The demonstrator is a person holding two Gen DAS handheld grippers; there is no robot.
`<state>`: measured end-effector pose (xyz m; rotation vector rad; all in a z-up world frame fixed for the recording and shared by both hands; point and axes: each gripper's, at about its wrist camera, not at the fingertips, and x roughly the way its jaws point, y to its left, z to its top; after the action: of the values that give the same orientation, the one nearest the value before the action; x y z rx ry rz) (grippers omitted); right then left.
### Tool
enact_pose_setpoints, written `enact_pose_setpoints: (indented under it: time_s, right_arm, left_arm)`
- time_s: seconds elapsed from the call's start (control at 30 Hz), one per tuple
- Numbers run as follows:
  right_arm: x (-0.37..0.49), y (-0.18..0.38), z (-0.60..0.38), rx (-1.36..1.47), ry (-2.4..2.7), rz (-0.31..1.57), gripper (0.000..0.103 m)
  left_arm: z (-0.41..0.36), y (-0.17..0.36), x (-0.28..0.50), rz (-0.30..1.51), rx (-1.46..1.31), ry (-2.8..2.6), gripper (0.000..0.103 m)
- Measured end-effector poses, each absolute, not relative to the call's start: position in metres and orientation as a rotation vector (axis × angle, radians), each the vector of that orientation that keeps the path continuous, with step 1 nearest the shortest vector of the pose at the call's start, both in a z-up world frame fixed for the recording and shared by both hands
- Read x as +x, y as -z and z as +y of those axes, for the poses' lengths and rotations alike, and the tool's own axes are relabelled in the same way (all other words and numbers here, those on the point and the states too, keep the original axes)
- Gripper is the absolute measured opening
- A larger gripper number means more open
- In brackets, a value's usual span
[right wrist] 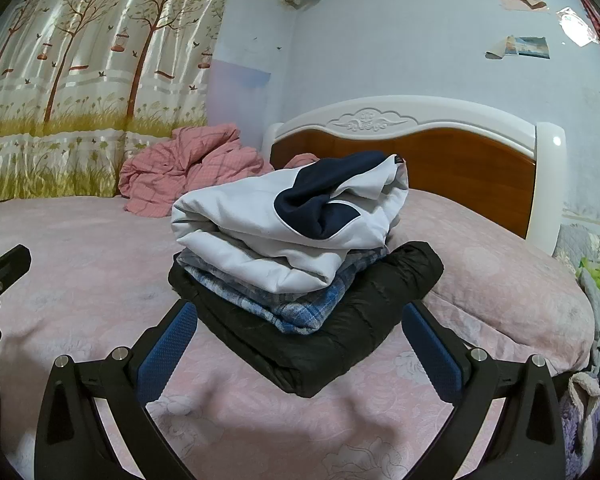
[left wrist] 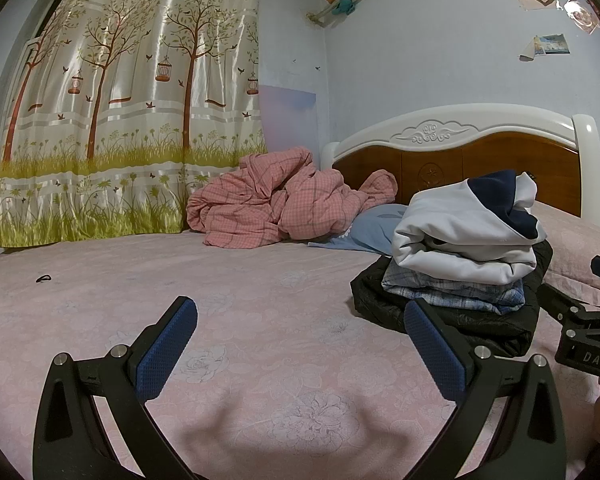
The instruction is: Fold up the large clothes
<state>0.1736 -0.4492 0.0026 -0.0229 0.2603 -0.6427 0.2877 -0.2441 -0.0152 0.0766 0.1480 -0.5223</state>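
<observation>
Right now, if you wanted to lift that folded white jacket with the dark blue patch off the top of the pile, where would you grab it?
Probably the thick rounded fold on the folded white jacket with the dark blue patch, coming in level from the near-left side. That edge bulges clear of the blue plaid shirt beneath, so the open right gripper could likely pinch it alone.

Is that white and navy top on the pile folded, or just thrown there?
Folded, loosely. The white and navy top lies doubled over in layers on the plaid garment and black jacket.
</observation>
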Motion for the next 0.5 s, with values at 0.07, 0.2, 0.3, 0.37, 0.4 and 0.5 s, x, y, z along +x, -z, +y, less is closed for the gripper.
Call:
enact_pose_setpoints:
  time_s: [0.07,0.2,0.3,0.37,0.4,0.5]
  right_arm:
    - [0.1743,-0.0017,-0.4497,-0.026,0.64,0.261,0.103]
    - [0.1743,-0.0015,-0.4501,-0.025,0.64,0.261,0.103]
    - [0.1749,-0.002,-0.45,-0.026,0.64,0.261,0.103]
    - [0.1749,-0.0021,-0.45,-0.026,0.64,0.261,0.103]
    - [0.1744,-0.0015,-0.4502,-0.026,0.64,0.26,0.103]
    - [0.1752,-0.0018,-0.4504,-0.027,0.639,0.262,0.103]
  left_arm:
    - [-0.2442,0.0152,0.2879,0.149,0.077,0.523,0.103]
    - [-0.2442,0.0151,0.2877,0.148,0.077,0.522,0.103]
    - [-0.244,0.015,0.2884,0.146,0.075,0.523,0.103]
    - [-0.2445,0.0152,0.2882,0.146,0.076,0.522,0.103]
    - [-0.2446,0.0153,0.2882,0.147,0.075,0.522,0.103]
    - [-0.2441,0.0153,0.2875,0.146,0.074,0.522,0.103]
